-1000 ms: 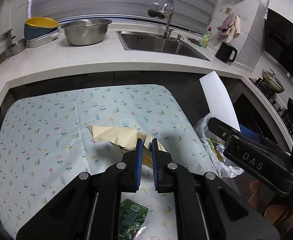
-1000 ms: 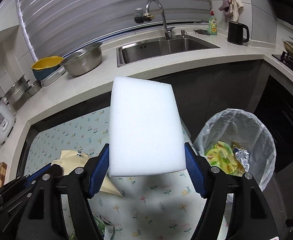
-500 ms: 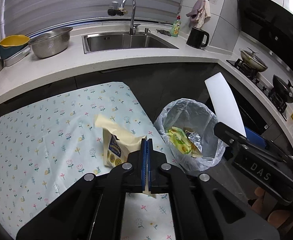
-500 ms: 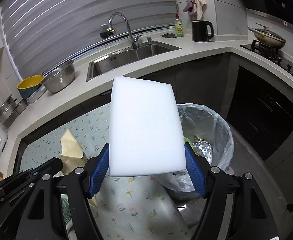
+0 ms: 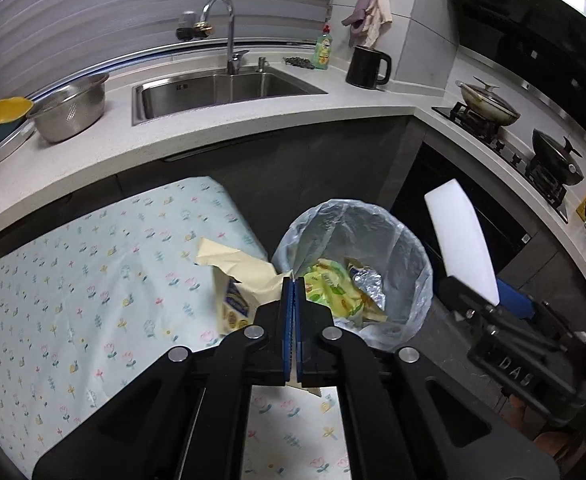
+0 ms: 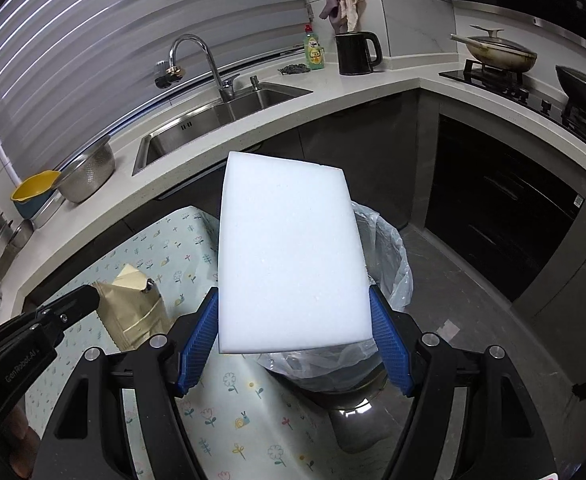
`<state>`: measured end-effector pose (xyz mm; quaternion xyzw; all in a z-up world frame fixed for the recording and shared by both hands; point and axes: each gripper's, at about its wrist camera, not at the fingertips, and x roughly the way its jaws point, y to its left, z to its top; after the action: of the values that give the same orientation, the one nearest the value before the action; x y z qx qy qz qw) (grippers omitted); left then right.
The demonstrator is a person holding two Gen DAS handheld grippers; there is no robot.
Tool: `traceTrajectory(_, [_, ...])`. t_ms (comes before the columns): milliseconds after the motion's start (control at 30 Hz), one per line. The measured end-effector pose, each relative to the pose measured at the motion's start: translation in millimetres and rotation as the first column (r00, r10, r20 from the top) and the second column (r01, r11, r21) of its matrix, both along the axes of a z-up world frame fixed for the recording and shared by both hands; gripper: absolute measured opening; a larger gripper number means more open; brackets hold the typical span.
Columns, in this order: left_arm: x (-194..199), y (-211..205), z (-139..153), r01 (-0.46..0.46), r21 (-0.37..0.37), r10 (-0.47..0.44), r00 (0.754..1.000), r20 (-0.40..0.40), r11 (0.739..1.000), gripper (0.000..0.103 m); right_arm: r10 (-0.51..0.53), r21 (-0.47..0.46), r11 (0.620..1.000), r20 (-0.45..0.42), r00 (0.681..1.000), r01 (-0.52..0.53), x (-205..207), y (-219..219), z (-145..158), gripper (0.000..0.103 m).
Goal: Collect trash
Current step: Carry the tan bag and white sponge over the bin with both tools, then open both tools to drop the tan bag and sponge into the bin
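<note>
Trash was held in both grippers beside the lined bin (image 5: 413,264). The left gripper (image 5: 293,280) had its blue pads pressed together on a crumpled yellow wrapper (image 5: 237,276), which hung off the edge of the flowered tablecloth (image 5: 73,280), right at the bin's near rim. From the right wrist view that wrapper (image 6: 133,312) showed as a tan, creased bag dangling from the left gripper (image 6: 89,300) above the cloth. The right gripper (image 6: 293,340) stood spread wide, its two pads bearing against the long sides of a white foam block (image 6: 289,264), which tilted up and forward and covered most of the bin's mouth (image 6: 389,248) from that camera. Inside the bin lay yellow-green packets (image 5: 333,288) and a bit of silver foil (image 5: 367,284). Behind ran the pale counter (image 5: 253,120) with a steel sink (image 5: 221,88), a metal colander (image 5: 71,108), a black kettle (image 5: 367,66) and a green soap bottle (image 5: 321,50).
</note>
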<state>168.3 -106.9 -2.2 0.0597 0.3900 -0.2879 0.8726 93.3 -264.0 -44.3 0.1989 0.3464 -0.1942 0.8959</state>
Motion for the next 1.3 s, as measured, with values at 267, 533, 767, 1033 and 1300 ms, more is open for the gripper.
traceTrajectory(267, [8, -55, 7, 0.088, -0.019, -0.088, 0.996, 0.000, 0.996, 0.000, -0.053, -0.005, 0.999, -0.013, 0.999, 0.053, -13, -24, -6, 0.069])
traceTrajectory(533, [22, -100, -14, 0.127, -0.022, -0.128, 0.990, -0.058, 0.992, 0.000, -0.088, 0.008, 0.996, -0.039, 0.995, 0.088, -13, -46, -24, 0.069])
traceTrajectory(767, [38, -125, -38, 0.153, -0.014, -0.153, 0.983, -0.099, 0.988, 0.002, -0.097, 0.021, 0.995, -0.063, 0.993, 0.098, -4, -57, -41, 0.069])
traceTrajectory(1033, [49, -105, -44, 0.077, -0.031, -0.080, 0.993, -0.087, 0.997, 0.052, -0.074, 0.024, 0.997, -0.083, 0.994, 0.077, 16, -58, -52, 0.069])
traceTrajectory(1300, [60, -70, -47, -0.030, 0.031, 0.031, 0.999, -0.038, 0.999, 0.053, -0.013, 0.016, 1.000, -0.073, 0.997, 0.014, 50, -40, -52, 0.070])
